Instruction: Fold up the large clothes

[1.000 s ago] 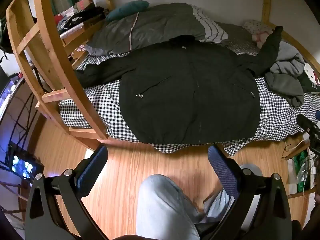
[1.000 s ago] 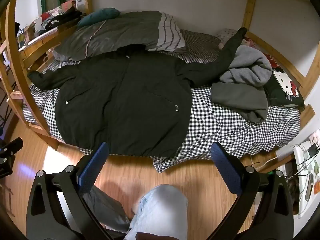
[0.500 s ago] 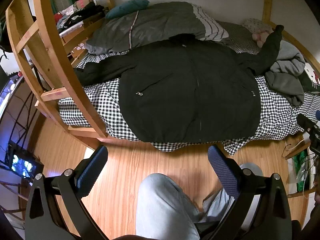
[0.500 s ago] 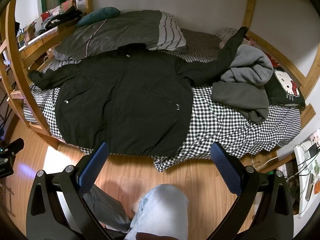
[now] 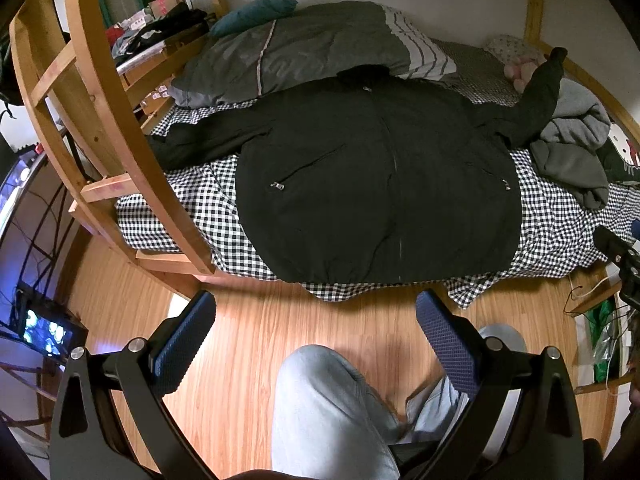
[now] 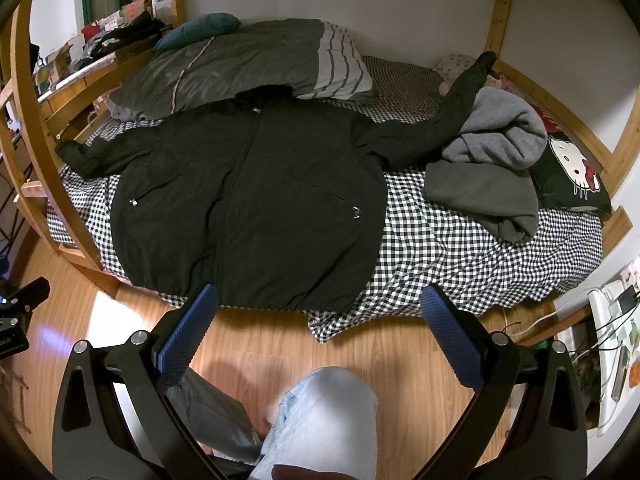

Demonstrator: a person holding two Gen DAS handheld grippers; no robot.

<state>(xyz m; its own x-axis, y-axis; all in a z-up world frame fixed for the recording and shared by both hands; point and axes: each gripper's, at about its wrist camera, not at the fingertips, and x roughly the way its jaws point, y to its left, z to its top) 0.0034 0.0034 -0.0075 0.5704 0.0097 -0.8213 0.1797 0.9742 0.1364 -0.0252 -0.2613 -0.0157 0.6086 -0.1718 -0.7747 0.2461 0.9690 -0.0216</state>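
Note:
A large black zip jacket lies spread flat, front up, on the checked bed sheet. Its sleeves stretch out to both sides, and the right sleeve rests up on a grey garment. My left gripper is open above the wooden floor, short of the bed's edge and the jacket hem. My right gripper is open too, its left fingertip overlapping the hem in view, with nothing between the fingers.
A wooden ladder stands at the bed's left end. A grey striped duvet lies behind the jacket, a cartoon-cat pillow at right. A person's legs in jeans stand below both grippers. Cables and a shelf sit at far right.
Both grippers have drifted slightly towards the bed, so the jacket sits a little lower in each view. Both stay open and the jacket has not moved.

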